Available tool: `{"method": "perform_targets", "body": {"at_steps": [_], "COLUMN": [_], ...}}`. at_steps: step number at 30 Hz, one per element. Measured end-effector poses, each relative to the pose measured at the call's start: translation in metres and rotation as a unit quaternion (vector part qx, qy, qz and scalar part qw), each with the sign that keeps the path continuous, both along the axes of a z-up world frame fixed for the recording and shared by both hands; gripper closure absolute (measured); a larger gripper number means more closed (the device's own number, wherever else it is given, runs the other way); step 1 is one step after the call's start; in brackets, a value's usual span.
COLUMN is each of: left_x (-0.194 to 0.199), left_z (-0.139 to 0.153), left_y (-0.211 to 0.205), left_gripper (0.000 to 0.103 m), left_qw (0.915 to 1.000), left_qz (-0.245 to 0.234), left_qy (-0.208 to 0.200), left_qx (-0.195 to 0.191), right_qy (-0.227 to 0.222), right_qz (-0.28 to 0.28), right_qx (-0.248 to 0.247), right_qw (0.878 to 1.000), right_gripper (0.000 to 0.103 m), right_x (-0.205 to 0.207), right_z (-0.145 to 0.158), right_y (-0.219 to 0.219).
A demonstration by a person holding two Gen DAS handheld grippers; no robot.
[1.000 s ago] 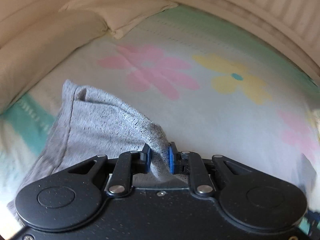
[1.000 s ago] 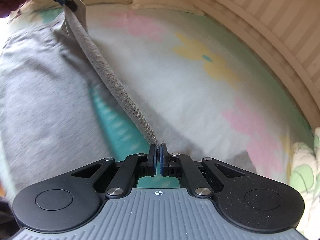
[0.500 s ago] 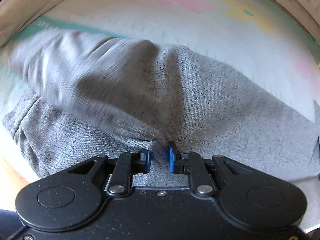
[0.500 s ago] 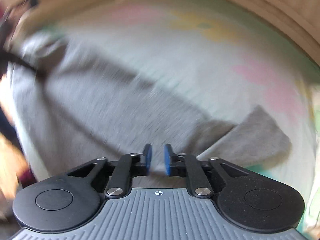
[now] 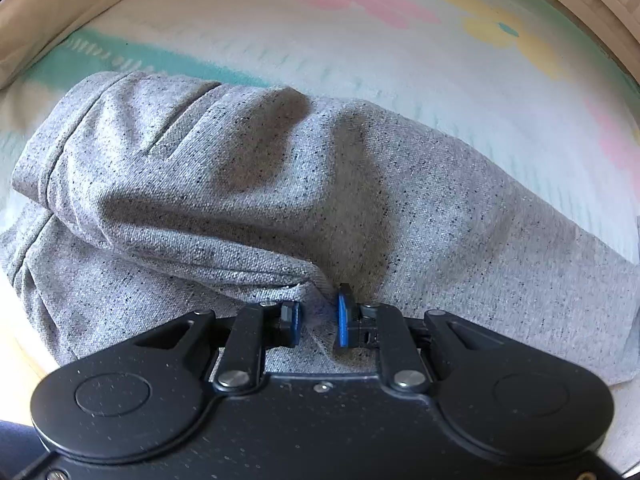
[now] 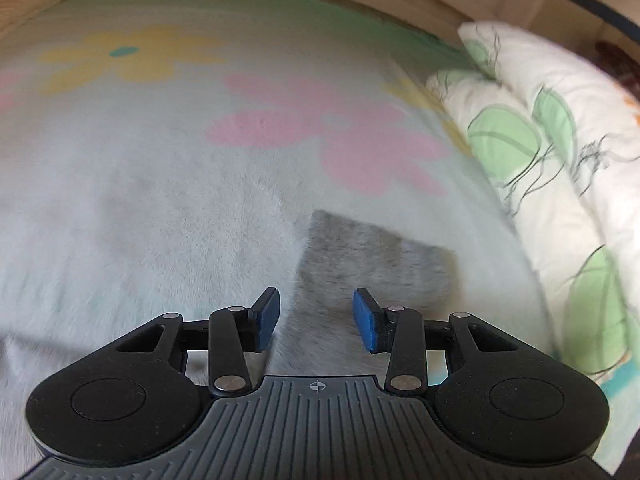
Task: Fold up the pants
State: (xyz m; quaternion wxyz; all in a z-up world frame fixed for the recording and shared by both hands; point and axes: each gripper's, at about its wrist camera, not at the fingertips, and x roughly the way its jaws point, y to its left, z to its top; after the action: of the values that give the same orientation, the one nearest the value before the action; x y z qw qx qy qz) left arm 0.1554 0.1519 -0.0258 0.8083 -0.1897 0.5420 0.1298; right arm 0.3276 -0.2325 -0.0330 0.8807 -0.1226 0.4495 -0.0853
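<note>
The gray pants (image 5: 280, 184) now lie doubled over on the flowered bedsheet (image 5: 360, 52), where a second ago one edge was stretched taut in the air between the two grippers. That lift-and-carry is over: the fold has been laid down.

Left gripper (image 5: 318, 322) sits low at 6 o'clock in its view. Its blue pads stand a little apart, with a bunched bit of the pants' edge between them. The gap looks slightly wider than half a second ago, so it reads as letting go, though fabric is still between the pads; grip is loose at best. The folded-over top layer humps up from 9 to 12 o'clock, wrinkled, not flat.

Right gripper (image 6: 316, 320) has gone from pinched shut on the edge to fully spread, holding nothing. A gray cloth end (image 6: 376, 252) lies flat on the sheet just ahead of it at 12 o'clock; the view is motion-blurred. A leaf-print pillow (image 6: 560, 160) sits at 3 o'clock.

Judgement: one fold is placed. What remains is probably clearing the left pads, smoothing the hump, and another fold to make the pants compact.
</note>
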Motion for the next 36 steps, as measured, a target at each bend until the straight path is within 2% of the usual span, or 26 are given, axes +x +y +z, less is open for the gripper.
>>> {"method": "perform_targets", "body": {"at_steps": [5, 7, 8, 10, 15, 21, 27, 36], "left_x": [0.009, 0.011, 0.008, 0.009, 0.009, 0.003, -0.008, -0.030], "left_z": [0.001, 0.002, 0.015, 0.018, 0.018, 0.036, 0.068, 0.107], "left_y": [-0.013, -0.016, -0.031, -0.036, -0.038, -0.035, -0.037, -0.033], "left_gripper": [0.080, 0.080, 0.080, 0.080, 0.081, 0.082, 0.083, 0.083], "left_qw": [0.9996, 0.9993, 0.9992, 0.9988, 0.9983, 0.9982, 0.9942, 0.9853], "left_qz": [-0.016, -0.020, -0.023, -0.027, -0.036, -0.034, -0.040, -0.044], "left_qy": [0.001, 0.001, 0.000, -0.001, -0.009, -0.035, -0.090, -0.159], "left_qx": [0.025, 0.031, 0.034, 0.040, 0.044, 0.035, 0.044, 0.045], "right_qy": [0.014, 0.008, 0.013, 0.015, -0.041, -0.093, -0.101, -0.107], "right_qz": [-0.016, -0.005, 0.001, -0.009, -0.034, -0.103, -0.146, -0.158], "right_qx": [-0.024, -0.022, -0.012, 0.006, 0.038, 0.100, 0.140, 0.162], "right_qw": [1.000, 1.000, 1.000, 1.000, 0.998, 0.985, 0.974, 0.968], "right_gripper": [0.065, 0.078, 0.101, 0.100, 0.100, 0.100, 0.101, 0.101], "right_x": [0.004, 0.002, 0.000, 0.000, -0.026, -0.082, -0.134, -0.192], "right_z": [-0.022, -0.021, -0.019, -0.012, 0.035, 0.085, 0.098, 0.109], "right_y": [-0.001, -0.003, -0.006, -0.016, -0.050, -0.107, -0.151, -0.160]}}
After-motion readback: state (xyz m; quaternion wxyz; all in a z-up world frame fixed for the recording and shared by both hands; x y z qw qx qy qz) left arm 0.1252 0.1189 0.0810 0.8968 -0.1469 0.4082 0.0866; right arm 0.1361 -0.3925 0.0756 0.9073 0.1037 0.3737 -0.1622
